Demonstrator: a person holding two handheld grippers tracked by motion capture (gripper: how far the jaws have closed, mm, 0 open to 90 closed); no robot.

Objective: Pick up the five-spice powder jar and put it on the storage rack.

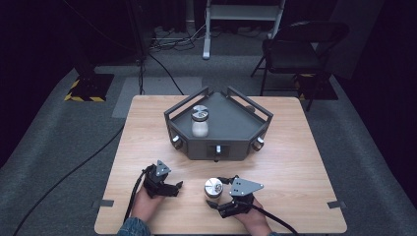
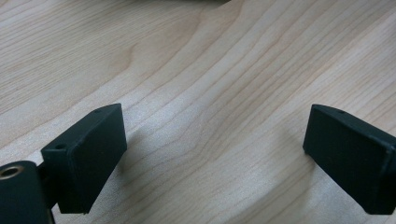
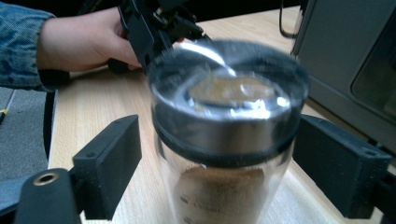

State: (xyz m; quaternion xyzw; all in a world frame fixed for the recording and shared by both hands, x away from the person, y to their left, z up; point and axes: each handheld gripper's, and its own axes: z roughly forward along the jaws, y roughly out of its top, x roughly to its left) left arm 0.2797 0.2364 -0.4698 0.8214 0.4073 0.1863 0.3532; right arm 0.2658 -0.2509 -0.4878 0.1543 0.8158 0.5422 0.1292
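While seemingly untouched, the jar stands between the right gripper jaws.

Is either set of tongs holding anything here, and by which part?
Nothing is held yet. The right tongs straddle the jar just below its lid, with gaps on both sides. The left tongs are open over bare table.

Between my black fingers stands a clear jar of brown powder, its lid silver with black bands.
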